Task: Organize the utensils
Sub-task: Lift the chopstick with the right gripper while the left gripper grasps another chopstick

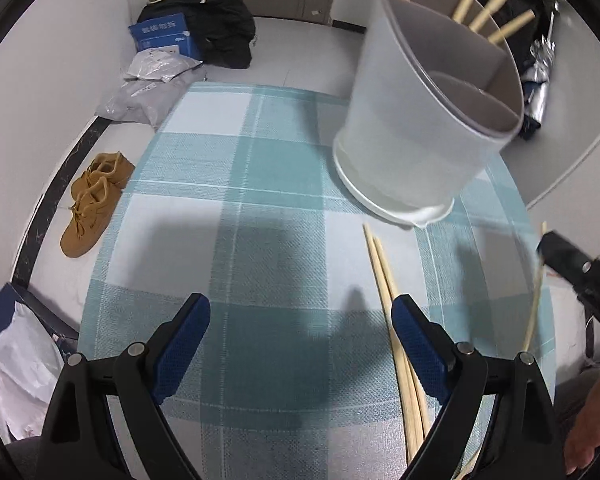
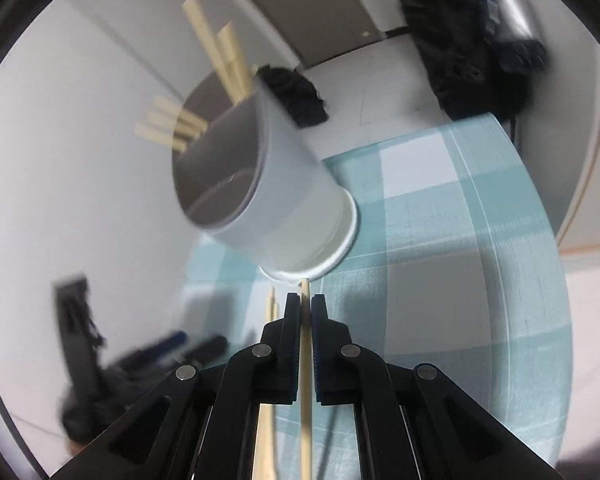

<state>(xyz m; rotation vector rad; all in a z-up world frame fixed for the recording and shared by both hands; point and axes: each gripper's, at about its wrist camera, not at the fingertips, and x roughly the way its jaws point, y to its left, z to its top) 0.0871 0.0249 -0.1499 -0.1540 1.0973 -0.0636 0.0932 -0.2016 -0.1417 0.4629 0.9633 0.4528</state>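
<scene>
My right claw pinches a pale wooden chopstick lengthwise, tip toward the divided holder just ahead, while my left claw hangs spread beside two chopsticks on the desk.

one holder, two loose chopsticks, one held chopstick, two shoes
</scene>
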